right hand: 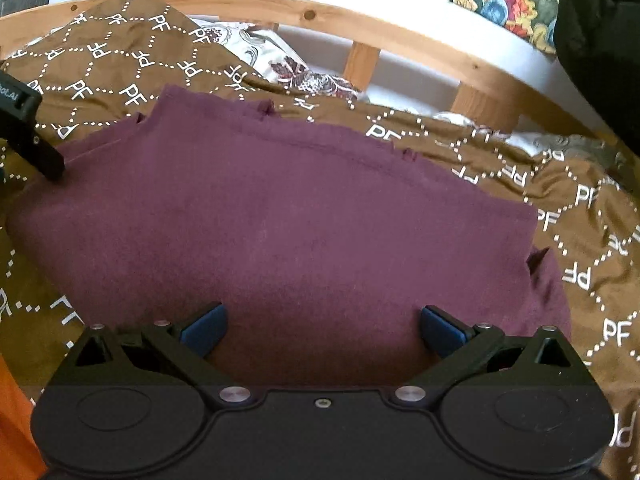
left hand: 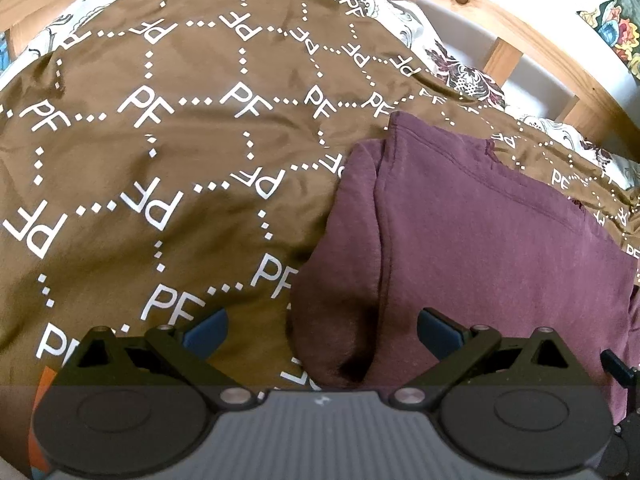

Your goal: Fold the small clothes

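A maroon garment (right hand: 280,220) lies folded flat on a brown bedspread (right hand: 120,60) printed with white "PF" letters. In the left wrist view the maroon garment (left hand: 460,220) fills the right half, its left folded edge running down toward the camera. My left gripper (left hand: 322,332) is open just above that left edge, nothing between its blue pads. My right gripper (right hand: 324,330) is open over the near edge of the garment, also holding nothing. A black part of the left gripper (right hand: 28,132) shows at the far left of the right wrist view.
A wooden bed frame (right hand: 360,28) with slats curves behind the bedspread (left hand: 140,140). A floral sheet (right hand: 288,68) peeks out beyond it. A colourful patterned cushion (right hand: 512,0) and a dark object (right hand: 600,40) sit at the upper right. Something orange (right hand: 16,420) is at the lower left.
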A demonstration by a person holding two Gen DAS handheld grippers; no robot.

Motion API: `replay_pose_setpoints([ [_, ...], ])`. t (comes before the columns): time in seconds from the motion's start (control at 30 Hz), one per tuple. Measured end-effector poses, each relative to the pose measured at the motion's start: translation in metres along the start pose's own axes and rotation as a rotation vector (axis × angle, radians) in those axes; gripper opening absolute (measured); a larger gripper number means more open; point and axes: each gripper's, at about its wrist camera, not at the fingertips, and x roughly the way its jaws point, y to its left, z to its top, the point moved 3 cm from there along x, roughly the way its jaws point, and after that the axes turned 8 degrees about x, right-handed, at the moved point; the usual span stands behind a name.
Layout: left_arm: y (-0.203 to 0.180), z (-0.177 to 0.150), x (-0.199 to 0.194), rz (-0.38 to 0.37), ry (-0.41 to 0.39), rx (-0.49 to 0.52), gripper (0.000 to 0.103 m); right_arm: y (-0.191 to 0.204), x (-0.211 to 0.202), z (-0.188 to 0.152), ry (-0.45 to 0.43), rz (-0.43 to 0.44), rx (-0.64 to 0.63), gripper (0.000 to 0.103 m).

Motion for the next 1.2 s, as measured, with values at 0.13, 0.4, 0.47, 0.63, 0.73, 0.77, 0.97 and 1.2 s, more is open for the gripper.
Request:
replay_pose_setpoints([
  [0.13,-0.001,-0.001,-0.001,0.005,0.001,0.004,0.102,-0.004,0.003,-0.003,0.023,0.019,0.038,0.102],
  [0.4,-0.002,-0.002,0.001,0.013,0.016,0.013,0.102,-0.005,0.005,-0.004,0.023,0.022,0.051,0.102],
  [0.47,-0.003,-0.002,0.002,0.014,0.019,0.017,0.102,-0.006,0.005,-0.004,0.024,0.023,0.053,0.102],
  [0.63,-0.003,-0.003,0.005,-0.006,0.027,0.013,0.102,-0.006,0.005,-0.005,0.024,0.023,0.052,0.102],
  [0.73,-0.003,-0.003,0.006,-0.010,0.032,0.007,0.102,-0.006,0.005,-0.005,0.024,0.023,0.052,0.102],
  [0.77,-0.002,-0.003,0.006,-0.009,0.035,0.005,0.102,-0.005,0.005,-0.005,0.024,0.023,0.052,0.102],
  [0.97,-0.002,-0.004,0.008,-0.007,0.046,-0.002,0.102,-0.005,0.005,-0.005,0.025,0.022,0.053,0.102],
  [1.2,-0.001,-0.005,0.011,-0.012,0.056,-0.014,0.102,-0.005,0.005,-0.005,0.026,0.021,0.054,0.102],
])
